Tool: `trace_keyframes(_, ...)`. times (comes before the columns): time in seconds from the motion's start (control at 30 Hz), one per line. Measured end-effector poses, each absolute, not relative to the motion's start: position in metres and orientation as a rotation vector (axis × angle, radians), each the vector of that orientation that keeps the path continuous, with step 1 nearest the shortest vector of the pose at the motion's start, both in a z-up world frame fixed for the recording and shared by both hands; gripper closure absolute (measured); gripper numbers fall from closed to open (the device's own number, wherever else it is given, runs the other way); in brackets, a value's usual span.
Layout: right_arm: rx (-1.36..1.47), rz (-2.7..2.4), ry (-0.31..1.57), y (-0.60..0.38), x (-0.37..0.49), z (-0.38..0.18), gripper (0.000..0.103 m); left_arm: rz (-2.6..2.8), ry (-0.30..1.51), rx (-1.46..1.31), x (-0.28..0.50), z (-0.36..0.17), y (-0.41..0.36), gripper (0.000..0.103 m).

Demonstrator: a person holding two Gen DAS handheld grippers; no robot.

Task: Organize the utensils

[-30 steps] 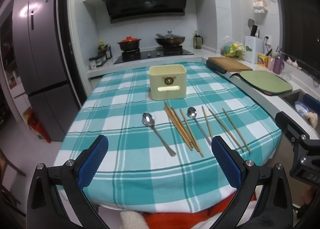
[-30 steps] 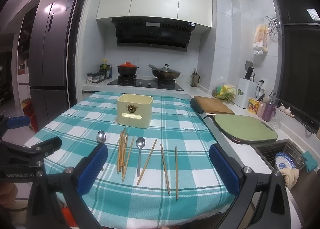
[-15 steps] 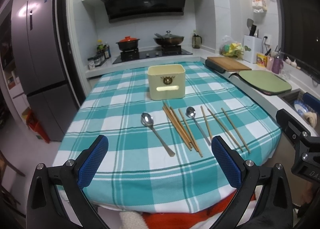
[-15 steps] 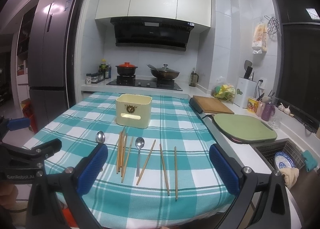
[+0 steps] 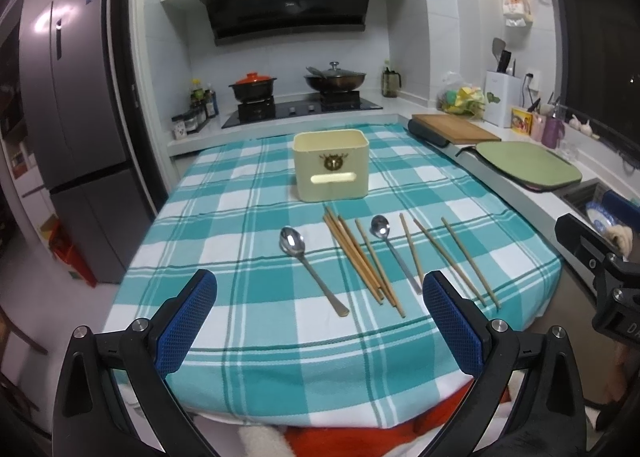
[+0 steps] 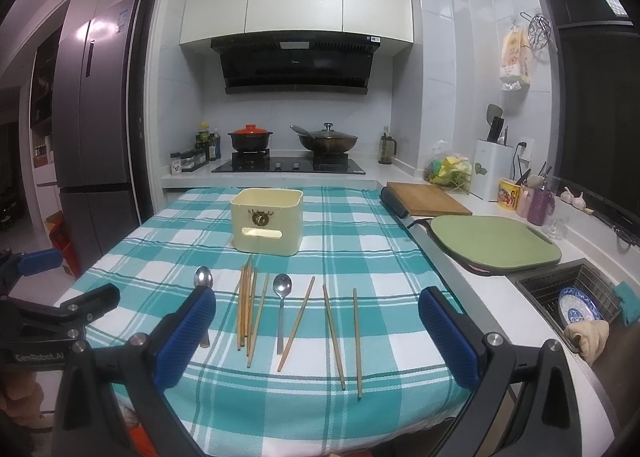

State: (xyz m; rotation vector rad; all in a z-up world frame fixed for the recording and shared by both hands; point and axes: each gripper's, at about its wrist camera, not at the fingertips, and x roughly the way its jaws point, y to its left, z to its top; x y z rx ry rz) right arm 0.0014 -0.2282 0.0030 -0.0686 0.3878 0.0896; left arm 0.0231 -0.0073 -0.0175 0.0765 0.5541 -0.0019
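Observation:
A cream utensil box (image 5: pixel 331 165) (image 6: pixel 267 220) stands on the teal checked tablecloth (image 5: pixel 240 225). In front of it lie two metal spoons (image 5: pixel 308 263) (image 5: pixel 394 251) and several wooden chopsticks (image 5: pixel 360 261) (image 6: pixel 250 307), side by side. My left gripper (image 5: pixel 320 309) is open and empty above the table's near edge. My right gripper (image 6: pixel 316 321) is open and empty, also near the front edge. The left spoon (image 6: pixel 203 278) is partly hidden behind the right gripper's left finger; the other spoon (image 6: pixel 281 299) is in full view.
A wooden board (image 6: pixel 428 199) and a green cutting board (image 6: pixel 494 243) lie on the counter to the right. A sink with a dish (image 6: pixel 576 309) is at the far right. Stove with pots (image 6: pixel 288 145) at the back. Fridge (image 5: pixel 68 137) on the left.
Both grippers have drifted slightly; the view has barely shifted. Nothing on the table has moved.

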Motion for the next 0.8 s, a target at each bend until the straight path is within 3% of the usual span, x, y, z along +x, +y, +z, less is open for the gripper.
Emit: trace_keyframes(0.8,-0.073,0.162,0.436,-0.225,0.027,-0.017,0.0,-0.052,0.679,-0.05,0.077,-0.038,0.022,0.0)
